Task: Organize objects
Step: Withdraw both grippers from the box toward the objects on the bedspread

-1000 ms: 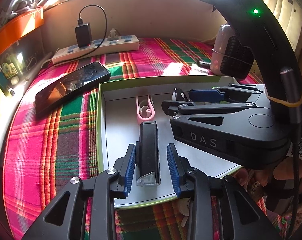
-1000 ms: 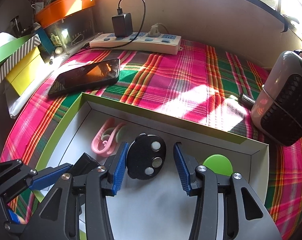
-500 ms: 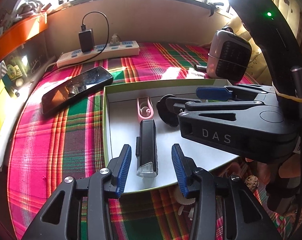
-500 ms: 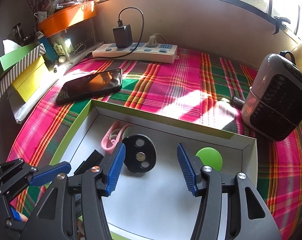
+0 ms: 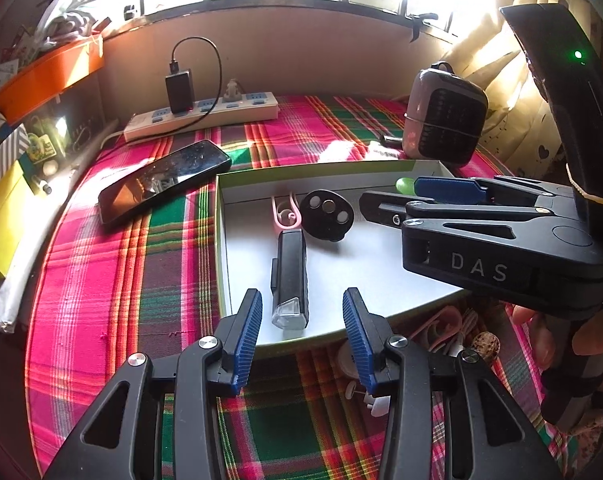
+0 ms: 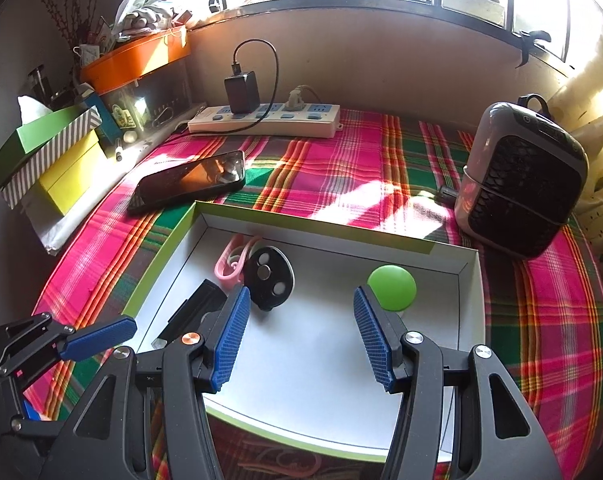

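**Four small items sat in the tray, both grippers empty**

Left wrist view: the shallow white tray (image 5: 221,240) with a green rim held one slim black bike light (image 5: 289,272), one pink looped clip (image 5: 286,216), one black oval disc (image 5: 328,215) with three round studs, and one green disc (image 5: 404,185). The left gripper (image 5: 301,328) pointed steeply down, jaws apart, nothing between them.

Right wrist view: the same four pieces lay in the tray. The right gripper (image 6: 299,332) hovered above the bare white floor, blue ribbed pads wide apart and empty.
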